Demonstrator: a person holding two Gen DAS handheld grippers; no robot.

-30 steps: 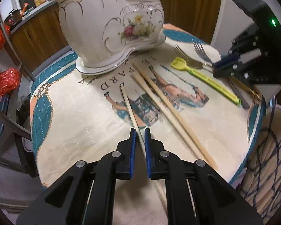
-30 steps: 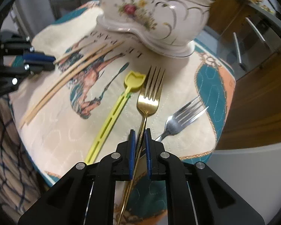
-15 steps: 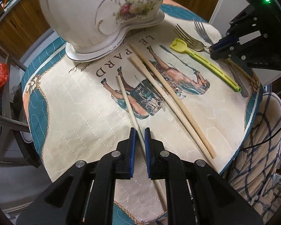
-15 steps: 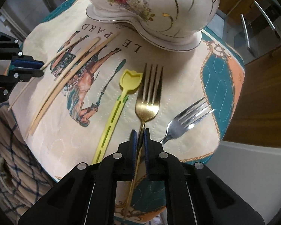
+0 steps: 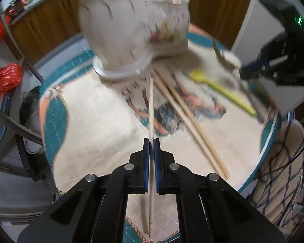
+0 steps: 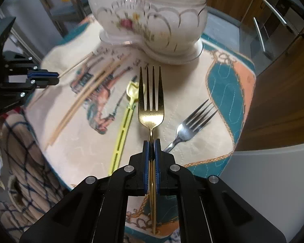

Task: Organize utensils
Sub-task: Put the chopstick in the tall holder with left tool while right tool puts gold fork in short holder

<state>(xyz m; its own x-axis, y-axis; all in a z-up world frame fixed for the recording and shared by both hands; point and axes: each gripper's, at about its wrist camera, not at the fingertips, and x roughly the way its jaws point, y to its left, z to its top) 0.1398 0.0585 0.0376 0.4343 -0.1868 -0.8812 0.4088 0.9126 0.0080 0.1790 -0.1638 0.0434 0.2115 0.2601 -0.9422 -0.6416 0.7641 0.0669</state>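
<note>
A round table under a cream quilted cloth with teal and orange edges [image 6: 231, 85], a horse picture printed in the middle. Brown wooden cabinets [image 6: 289, 93] with silver bar handles [image 6: 258, 34] close behind. A red plastic bag [image 5: 5, 80] and grey metal chair legs [image 5: 12, 121] off to one side.

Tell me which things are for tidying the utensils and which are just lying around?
For the job: chopstick in left gripper, gold fork in right gripper, chopstick pair, silver fork, yellow pick, holder.
Lying about: red bag, cloth.
</note>
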